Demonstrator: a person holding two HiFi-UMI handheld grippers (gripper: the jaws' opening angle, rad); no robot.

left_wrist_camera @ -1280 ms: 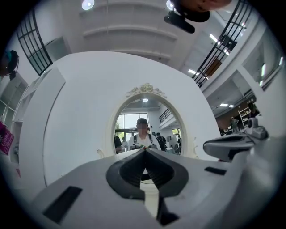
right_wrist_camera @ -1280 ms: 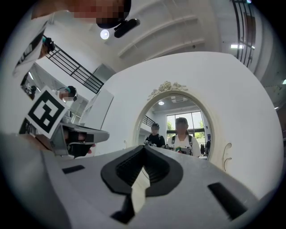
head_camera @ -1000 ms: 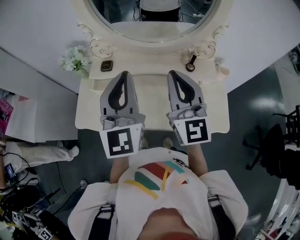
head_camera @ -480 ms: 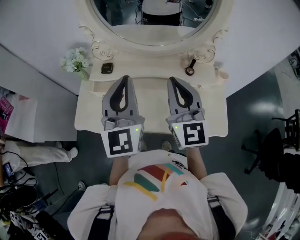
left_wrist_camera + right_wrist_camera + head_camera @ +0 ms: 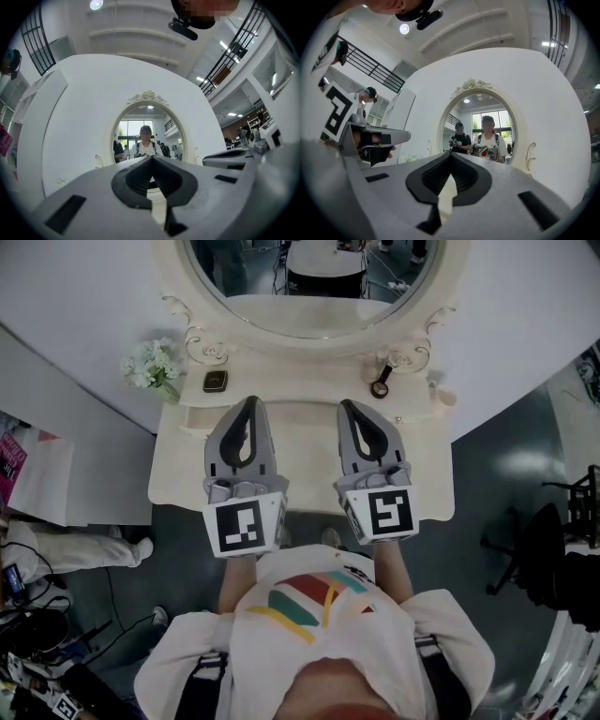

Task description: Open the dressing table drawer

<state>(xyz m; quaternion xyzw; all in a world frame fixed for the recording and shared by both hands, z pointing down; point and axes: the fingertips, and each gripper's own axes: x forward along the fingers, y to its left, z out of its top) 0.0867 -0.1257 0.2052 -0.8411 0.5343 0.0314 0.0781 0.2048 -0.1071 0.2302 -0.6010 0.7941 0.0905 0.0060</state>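
Note:
The cream dressing table (image 5: 178, 474) stands below me with its oval mirror (image 5: 309, 277) at the back. Its front face lies under the top's near edge, so no drawer front or handle shows in any view. My left gripper (image 5: 249, 401) and right gripper (image 5: 346, 406) hover side by side over the middle of the tabletop, both pointing at the mirror. In the left gripper view the left gripper (image 5: 151, 157) has its tips pressed together with nothing between them. The right gripper (image 5: 451, 153) looks the same in its own view, shut and holding nothing.
White flowers (image 5: 148, 364) and a small dark box (image 5: 215, 382) sit at the table's back left. A round dark-rimmed object (image 5: 380, 387) and a small cream item (image 5: 444, 397) sit at the back right. A white panel (image 5: 84, 484) stands left of the table, an office chair (image 5: 553, 549) to the right.
The view has drifted slightly, so the table sits a little lower in the picture. Both grippers keep their place over the tabletop and stay shut.

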